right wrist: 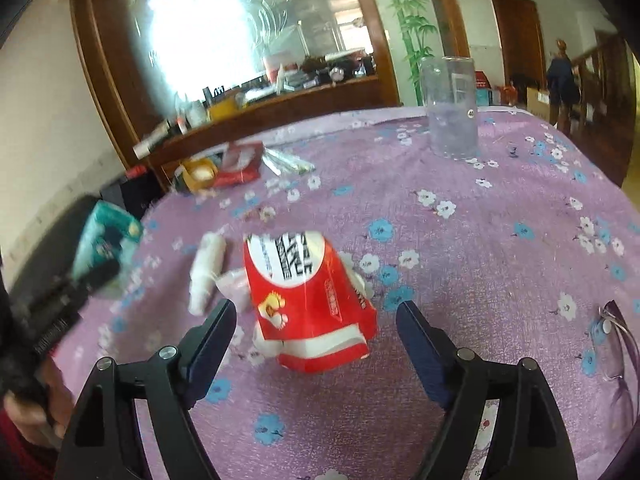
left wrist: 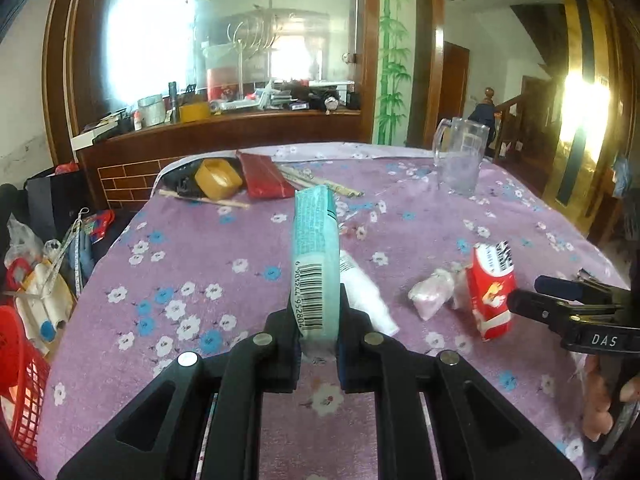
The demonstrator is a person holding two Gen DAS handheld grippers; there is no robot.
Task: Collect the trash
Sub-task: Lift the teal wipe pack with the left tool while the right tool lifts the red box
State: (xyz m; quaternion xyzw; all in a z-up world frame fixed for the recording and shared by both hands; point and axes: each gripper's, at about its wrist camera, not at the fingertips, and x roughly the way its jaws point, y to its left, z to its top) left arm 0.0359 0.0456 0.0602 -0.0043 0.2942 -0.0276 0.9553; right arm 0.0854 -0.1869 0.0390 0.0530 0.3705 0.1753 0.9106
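Purple flowered cloth [left wrist: 208, 264] is covering the table, and the red carton [right wrist: 308, 300] standing near its middle is serving as the landmark. Far left of the carton, past the table edge, a red basket [left wrist: 20, 364] is sitting low beside other clutter. Left and beyond the carton, at the far edge, a yellow tape roll [left wrist: 218, 178] is lying beside a red packet [left wrist: 264, 180] and some chopsticks [left wrist: 320, 182]. Just left of the carton, the left gripper [left wrist: 318, 336] is pinching a teal wrapper [left wrist: 314, 256] by its barcoded end, holding it upright off the cloth. Between that wrapper and the carton, a white roll [left wrist: 368, 292] and a crumpled pink-white wad [left wrist: 432, 292] are lying on the cloth, the wad almost touching the carton. The right gripper [right wrist: 316, 344] is standing spread wide, its jaws on either side of the carton and not touching it. Beyond the carton, to its right, a clear mug [left wrist: 460, 156] is standing near the far edge. Right of the carton, glasses [right wrist: 616, 340] are lying near the table edge.
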